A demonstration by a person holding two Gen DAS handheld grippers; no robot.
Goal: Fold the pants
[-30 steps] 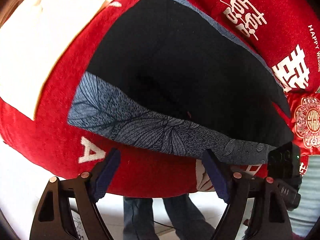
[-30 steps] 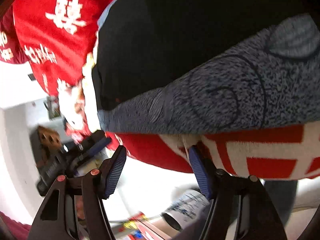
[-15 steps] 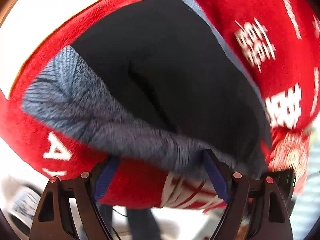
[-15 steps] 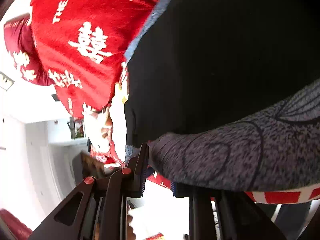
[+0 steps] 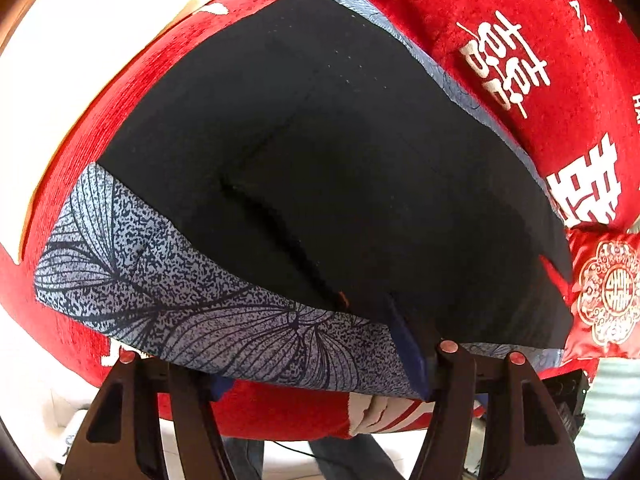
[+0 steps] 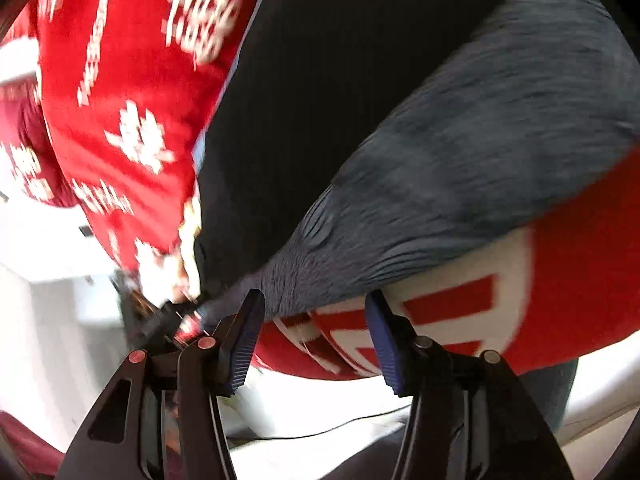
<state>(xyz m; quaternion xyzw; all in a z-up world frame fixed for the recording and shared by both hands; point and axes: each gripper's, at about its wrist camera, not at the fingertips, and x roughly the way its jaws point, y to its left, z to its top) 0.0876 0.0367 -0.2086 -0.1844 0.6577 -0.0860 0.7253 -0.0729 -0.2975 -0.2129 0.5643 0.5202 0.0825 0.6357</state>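
Black pants (image 5: 340, 152) with a blue-grey leaf-print band (image 5: 192, 300) lie flat on a red bedspread (image 5: 500, 8). My left gripper (image 5: 316, 364) is open, its jaws straddling the band at the near edge; the right finger (image 5: 408, 344) lies on top of the cloth, the left finger is hidden under it. In the right wrist view the pants (image 6: 360, 100) and band (image 6: 460, 168) fill the frame. My right gripper (image 6: 316, 332) is open, just off the band's near corner, holding nothing.
A red embroidered cushion (image 5: 608, 288) lies at the right of the pants. A white patch of bedding (image 5: 60, 80) is at the left. The bed's edge, white floor (image 6: 52, 340) and a person's legs (image 5: 352, 460) are below the grippers.
My left gripper pushed forward so the band's edge lies between its open jaws. My right gripper, shut on the band's corner half a second ago, has opened and let go.
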